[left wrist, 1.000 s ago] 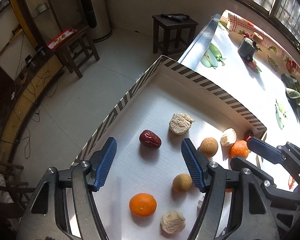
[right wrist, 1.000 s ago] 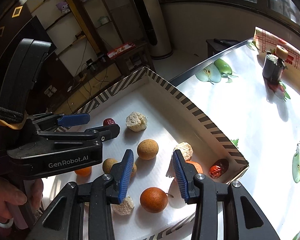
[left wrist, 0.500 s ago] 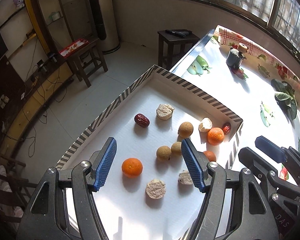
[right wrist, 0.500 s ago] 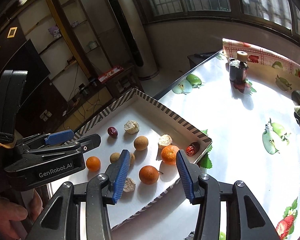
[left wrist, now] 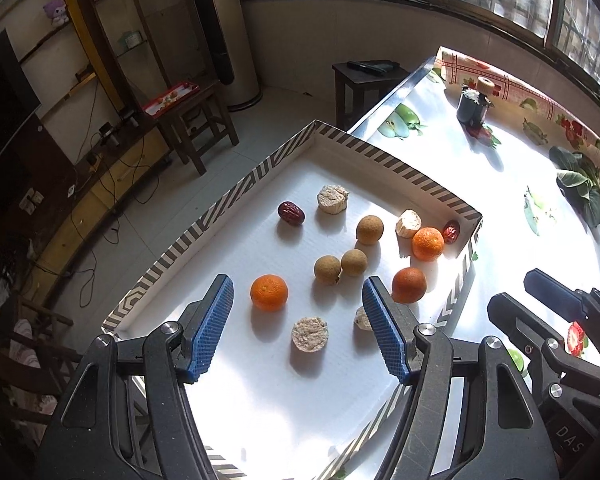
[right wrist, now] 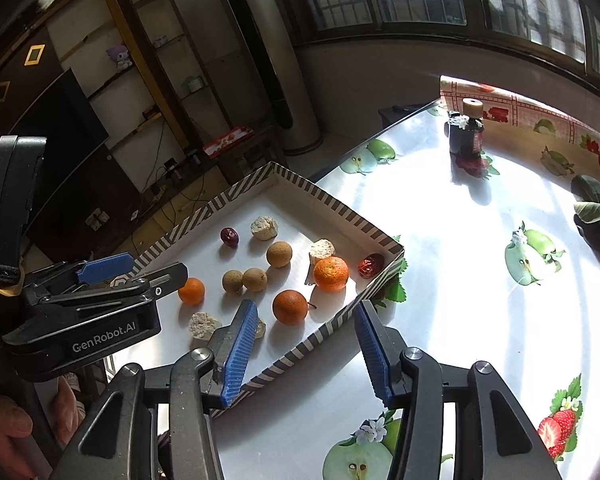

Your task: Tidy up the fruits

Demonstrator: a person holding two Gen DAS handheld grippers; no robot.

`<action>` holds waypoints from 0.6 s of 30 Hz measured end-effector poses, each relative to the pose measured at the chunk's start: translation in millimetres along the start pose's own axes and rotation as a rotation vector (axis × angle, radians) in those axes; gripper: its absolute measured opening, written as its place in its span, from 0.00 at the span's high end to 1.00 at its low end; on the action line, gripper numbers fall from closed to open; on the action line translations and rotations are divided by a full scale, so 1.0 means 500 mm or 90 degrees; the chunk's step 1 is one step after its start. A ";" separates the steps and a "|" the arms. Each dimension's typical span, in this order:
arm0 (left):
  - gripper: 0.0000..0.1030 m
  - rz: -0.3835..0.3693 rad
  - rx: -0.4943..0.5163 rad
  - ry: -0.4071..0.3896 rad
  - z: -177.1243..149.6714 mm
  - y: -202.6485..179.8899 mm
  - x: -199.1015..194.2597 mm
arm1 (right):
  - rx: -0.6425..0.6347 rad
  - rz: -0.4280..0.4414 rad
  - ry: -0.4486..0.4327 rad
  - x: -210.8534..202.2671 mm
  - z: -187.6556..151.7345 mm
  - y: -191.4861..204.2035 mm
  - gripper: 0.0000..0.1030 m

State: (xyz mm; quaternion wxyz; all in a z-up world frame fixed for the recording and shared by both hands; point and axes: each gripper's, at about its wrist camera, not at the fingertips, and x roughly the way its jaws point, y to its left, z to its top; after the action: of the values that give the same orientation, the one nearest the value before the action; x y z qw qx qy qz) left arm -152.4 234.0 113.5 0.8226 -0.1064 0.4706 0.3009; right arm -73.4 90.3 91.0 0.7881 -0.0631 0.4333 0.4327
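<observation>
Over striped tray [left wrist: 388,164] both your grippers have pulled back and up, fruit now further off; looks like pause between picks, sorting unfinished. Left gripper [left wrist: 298,330]: jaws apart, empty, angled down above near orange [left wrist: 269,292]. Right gripper [right wrist: 306,354]: jaws just been opening, nothing between, hanging above tray's near wall. Oranges, longans, dates scattered on tray floor
</observation>
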 end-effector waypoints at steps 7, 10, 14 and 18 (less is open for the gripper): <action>0.34 -0.008 -0.016 0.005 -0.005 0.012 -0.001 | -0.003 0.003 0.009 0.003 -0.007 0.006 0.52; 0.34 -0.007 -0.022 0.008 -0.005 0.018 0.000 | -0.002 0.006 0.007 0.004 -0.004 0.009 0.52; 0.34 -0.007 -0.023 0.007 -0.004 0.024 -0.002 | -0.005 0.005 0.011 0.012 -0.001 0.013 0.52; 0.34 -0.006 -0.022 0.010 -0.004 0.028 0.002 | -0.004 0.007 0.011 0.019 0.003 0.016 0.52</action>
State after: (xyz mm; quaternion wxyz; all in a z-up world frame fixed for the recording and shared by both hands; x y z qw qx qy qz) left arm -161.7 244.4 113.3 0.8183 -0.1256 0.4714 0.3040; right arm -76.0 102.0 87.2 0.7817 -0.0675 0.4391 0.4377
